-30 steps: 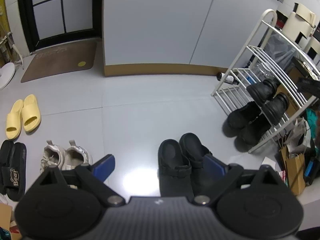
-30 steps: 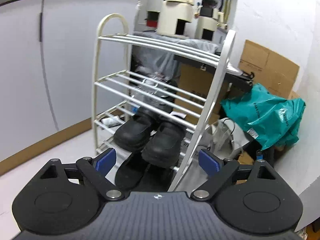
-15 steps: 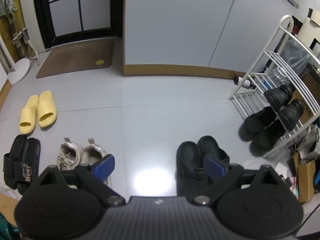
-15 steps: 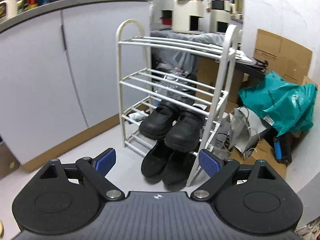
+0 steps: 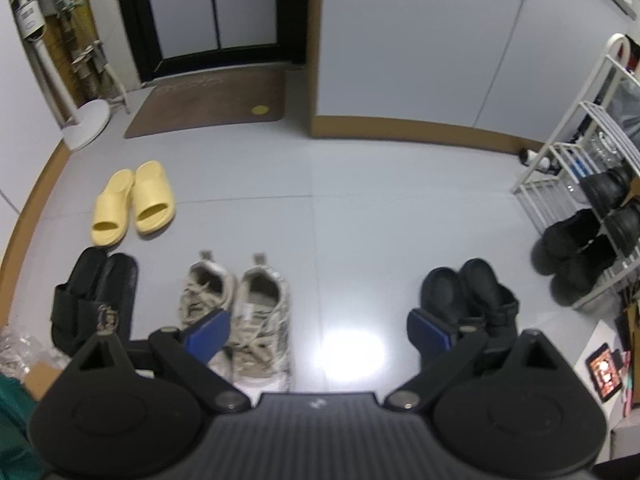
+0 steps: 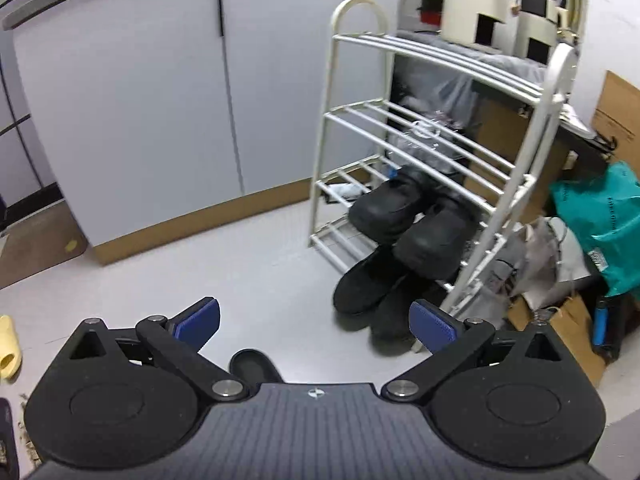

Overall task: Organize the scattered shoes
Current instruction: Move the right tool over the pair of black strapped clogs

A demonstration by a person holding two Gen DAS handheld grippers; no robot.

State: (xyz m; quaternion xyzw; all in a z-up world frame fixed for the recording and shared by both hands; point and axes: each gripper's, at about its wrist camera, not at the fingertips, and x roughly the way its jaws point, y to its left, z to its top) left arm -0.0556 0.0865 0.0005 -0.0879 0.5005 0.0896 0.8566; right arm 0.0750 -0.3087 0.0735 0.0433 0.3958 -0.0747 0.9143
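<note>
Several pairs lie on the grey floor in the left wrist view: yellow slides, black slides, beige sneakers and black clogs. My left gripper hangs open above the floor between sneakers and clogs, holding nothing. A white shoe rack stands at the right, with black shoes on a low shelf and another black pair at its foot. My right gripper faces the rack, its jaws opening with nothing between them. A black clog toe peeks out just below it.
A brown doormat lies before a dark door, with a fan base to its left. Grey cabinets line the back wall. Beside the rack sit a teal bag, cardboard boxes and paper bags.
The left view has swung left: sneakers and slides moved toward the middle, the rack slid to the right edge. The right gripper has drawn back from the rack and tilted down, showing more floor.
</note>
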